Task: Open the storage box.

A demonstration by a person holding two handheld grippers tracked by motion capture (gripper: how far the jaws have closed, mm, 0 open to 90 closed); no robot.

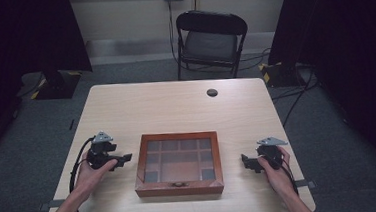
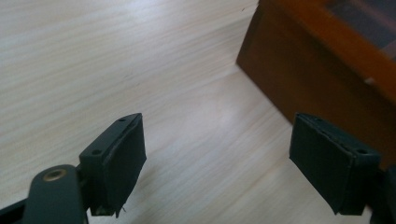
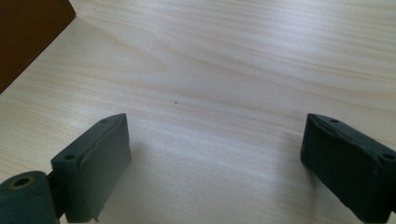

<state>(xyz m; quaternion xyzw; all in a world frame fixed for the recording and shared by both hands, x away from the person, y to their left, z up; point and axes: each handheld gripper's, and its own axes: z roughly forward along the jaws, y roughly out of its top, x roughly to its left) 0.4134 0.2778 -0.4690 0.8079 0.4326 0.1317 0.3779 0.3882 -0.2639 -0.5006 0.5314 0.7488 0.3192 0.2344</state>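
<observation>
Flanking wooden box (image 1: pixel 178 163), left claw (image 1: pixel 125 158), right claw (image 1: pixel 246 161), both wide apart

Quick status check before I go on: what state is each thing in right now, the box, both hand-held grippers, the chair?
Wooden box: lid shut, flat on the table, untouched.
Left hand-held gripper: open, nothing between the jaws, beside the box.
Right hand-held gripper: open, holding nothing, over bare table.
Folding chair: unfolded, upright, unoccupied.

- high view is kinda soft, dim and dark toward the edges
- table (image 1: pixel 176 107) evenly lit, soft overhead sheen
- gripper views: close jaws slightly blurry
</observation>
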